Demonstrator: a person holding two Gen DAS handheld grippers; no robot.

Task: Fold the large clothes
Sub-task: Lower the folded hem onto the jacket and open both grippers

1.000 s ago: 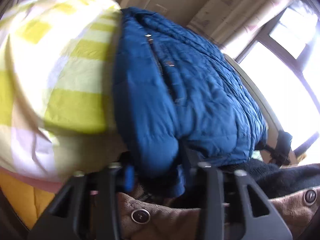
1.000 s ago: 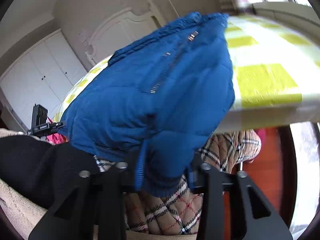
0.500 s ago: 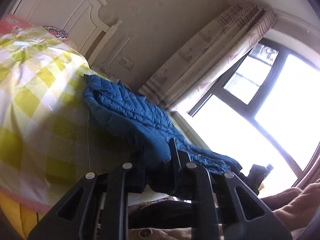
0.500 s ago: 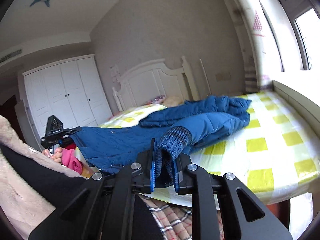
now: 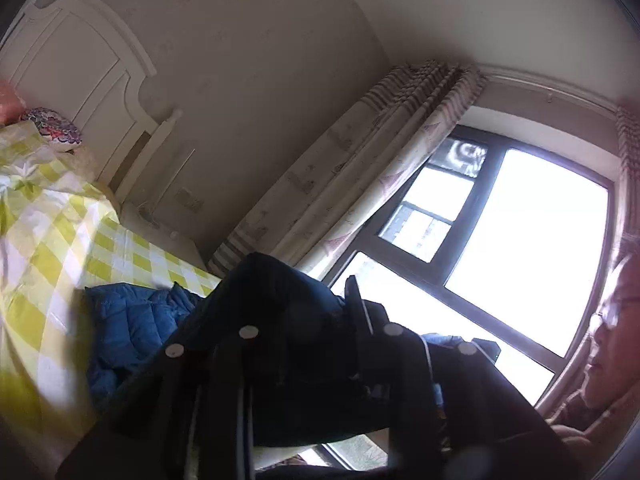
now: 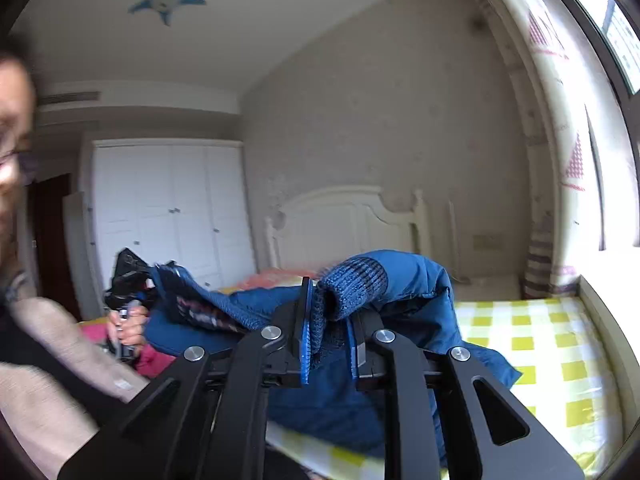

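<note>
The right tongs (image 6: 328, 344) pinch the ribbed knit cuff (image 6: 352, 284) of the blue quilted padded jacket (image 6: 400, 360), whose body drapes below and behind them onto the yellow-and-white checked bedsheet (image 6: 540, 344). The left tongs (image 5: 316, 344) clamp a dark, backlit fold of the same jacket, the rest lying lower left
</note>
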